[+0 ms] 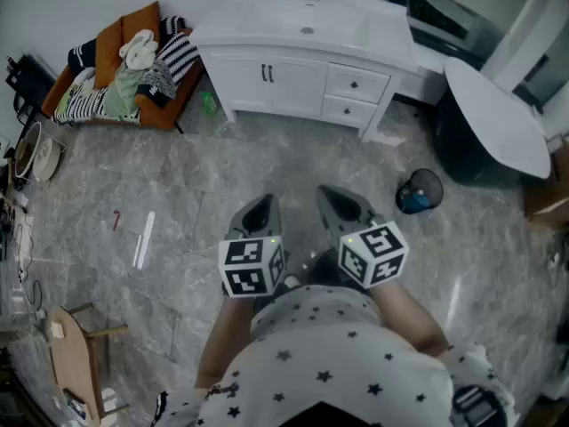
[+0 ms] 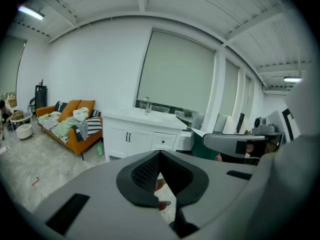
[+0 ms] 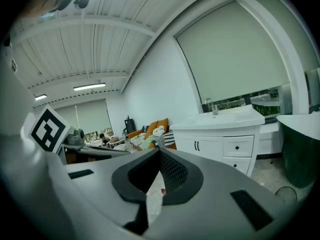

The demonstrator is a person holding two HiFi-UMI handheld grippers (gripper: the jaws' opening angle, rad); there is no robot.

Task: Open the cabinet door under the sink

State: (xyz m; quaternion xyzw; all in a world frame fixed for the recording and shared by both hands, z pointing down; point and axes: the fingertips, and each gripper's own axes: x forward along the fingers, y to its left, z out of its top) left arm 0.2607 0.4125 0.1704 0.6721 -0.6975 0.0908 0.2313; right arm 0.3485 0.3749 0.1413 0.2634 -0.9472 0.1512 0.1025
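Grey floor (image 1: 178,194), shut cabinet door (image 1: 295,87)

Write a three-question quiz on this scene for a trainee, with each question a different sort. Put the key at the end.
1. True or false: the cabinet doors under the sink are closed.
2. How do the jaws of the left tool and the right tool stand?
A) wide apart
B) together, holding nothing
C) clamped on a door handle
3. Fill in: in the head view, the two drawers sit to the ___ of the doors.

Key: 1 true; 2 B; 3 right.
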